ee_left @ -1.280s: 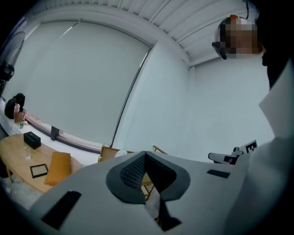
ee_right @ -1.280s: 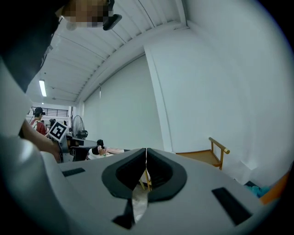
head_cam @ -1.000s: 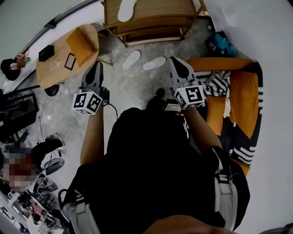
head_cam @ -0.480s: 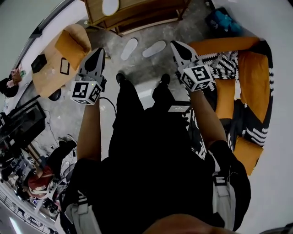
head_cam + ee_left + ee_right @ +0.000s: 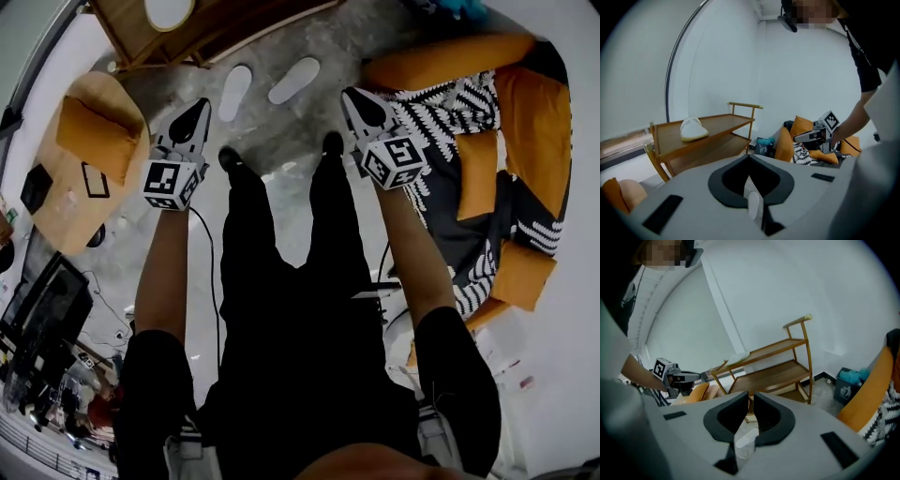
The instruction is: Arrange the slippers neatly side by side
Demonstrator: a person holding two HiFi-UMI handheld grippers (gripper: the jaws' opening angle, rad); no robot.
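Drawn nearer over the last second: left slipper [image 5: 234, 92] and right slipper [image 5: 293, 80], on floor ahead, between left hand-held gripper [image 5: 198, 108] and right hand-held gripper [image 5: 352, 97]. Both closed tight, empty. Splayed, unpaired; approach only, pickup outstanding.

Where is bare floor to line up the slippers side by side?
The grey floor between the two floor slippers and the person's shoes is bare. The shelf has free wood beside its slipper. Crowded: sofa at right, table at left.
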